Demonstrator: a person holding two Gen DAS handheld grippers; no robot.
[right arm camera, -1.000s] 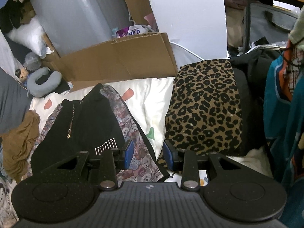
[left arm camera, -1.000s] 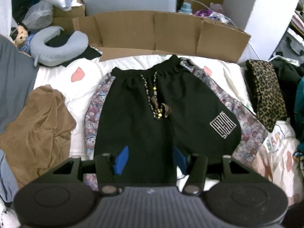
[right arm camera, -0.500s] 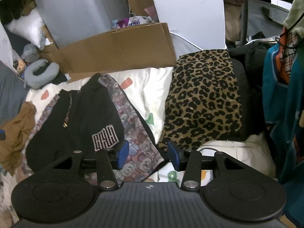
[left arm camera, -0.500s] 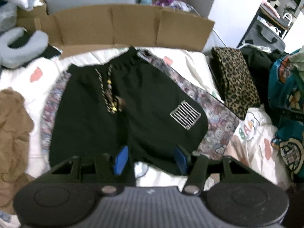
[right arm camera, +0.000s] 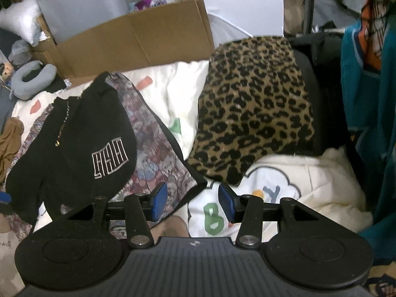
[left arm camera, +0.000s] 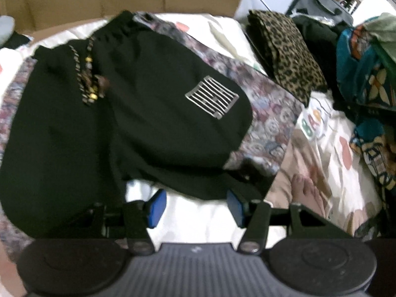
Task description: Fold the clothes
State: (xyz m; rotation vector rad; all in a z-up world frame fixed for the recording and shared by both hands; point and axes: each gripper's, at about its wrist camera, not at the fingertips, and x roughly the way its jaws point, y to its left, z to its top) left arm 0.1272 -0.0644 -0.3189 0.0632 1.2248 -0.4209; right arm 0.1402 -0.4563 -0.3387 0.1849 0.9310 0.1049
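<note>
1. brown cardboard box [right arm camera: 138,37] flattened open, upper centre of right wrist frame
2. grey neck pillow [right arm camera: 32,79] at left edge, mid-height
3. white pillow [right arm camera: 19,22] upper left corner
4. white bedsheet [right arm camera: 170,94] with coloured shapes and letters, centre to lower right
5. dark bag [left arm camera: 319,2] upper right of left wrist frame
6. bare toes [left arm camera: 307,193] lower right, blurred

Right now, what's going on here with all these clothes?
A person is folding clothes on a bed with tongs in each hand. Black shorts lie spread flat on a patterned garment, not yet folded. The left tongs and right tongs are both open and hold nothing. A folded leopard-print piece sits alongside.
</note>
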